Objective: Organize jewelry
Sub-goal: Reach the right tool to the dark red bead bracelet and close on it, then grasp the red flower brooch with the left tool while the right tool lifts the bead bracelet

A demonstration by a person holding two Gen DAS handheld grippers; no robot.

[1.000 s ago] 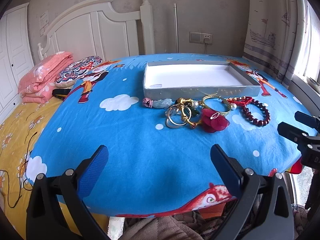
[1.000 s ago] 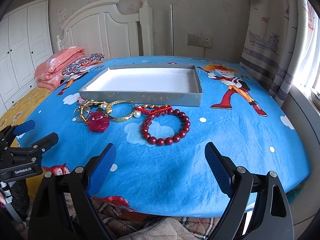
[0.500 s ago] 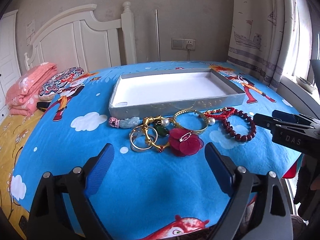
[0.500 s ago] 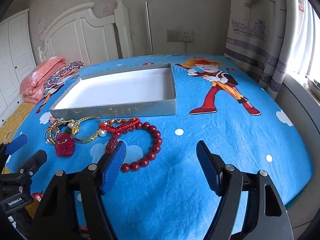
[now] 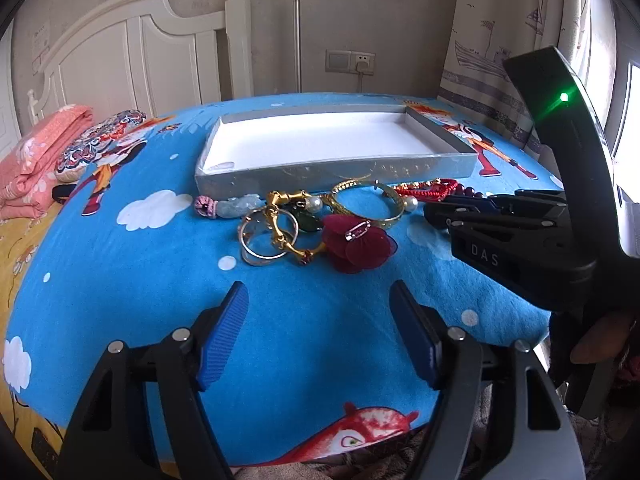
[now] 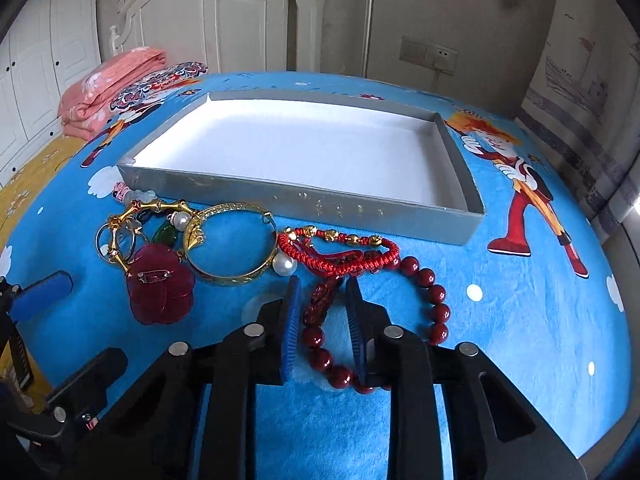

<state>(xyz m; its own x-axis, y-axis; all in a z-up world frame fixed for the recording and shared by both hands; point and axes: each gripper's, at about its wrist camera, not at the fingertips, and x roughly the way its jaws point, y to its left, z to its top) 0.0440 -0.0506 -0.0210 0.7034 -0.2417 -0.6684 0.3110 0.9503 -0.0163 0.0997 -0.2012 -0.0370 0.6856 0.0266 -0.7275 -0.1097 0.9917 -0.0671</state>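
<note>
A pile of jewelry lies on the blue bedspread in front of an empty grey tray [image 6: 360, 210] with a white floor [image 5: 328, 168]. In the right wrist view my right gripper [image 6: 322, 300] has its jaws narrowed around the near left side of a dark red bead bracelet [image 6: 434, 292], not clamped. A red cord bracelet [image 6: 340, 250], a gold bangle [image 6: 232, 276], a pearl [image 6: 285, 265] and a dark red flower brooch [image 6: 160, 292] lie beside it. My left gripper [image 5: 320, 316] is open and empty, short of the brooch [image 5: 356, 246] and silver rings [image 5: 264, 240].
Folded pink bedding [image 6: 108, 88] and a patterned pillow [image 6: 156, 82] lie at the far left. A white headboard [image 5: 160, 60] stands behind. A curtain [image 5: 500, 60] hangs at the right. The bed's near edge is just below the grippers.
My right gripper has moved forward and down onto the bead bracelet and its jaws have narrowed around the beads. My left gripper has come closer to the pile and its jaws have narrowed a little.
</note>
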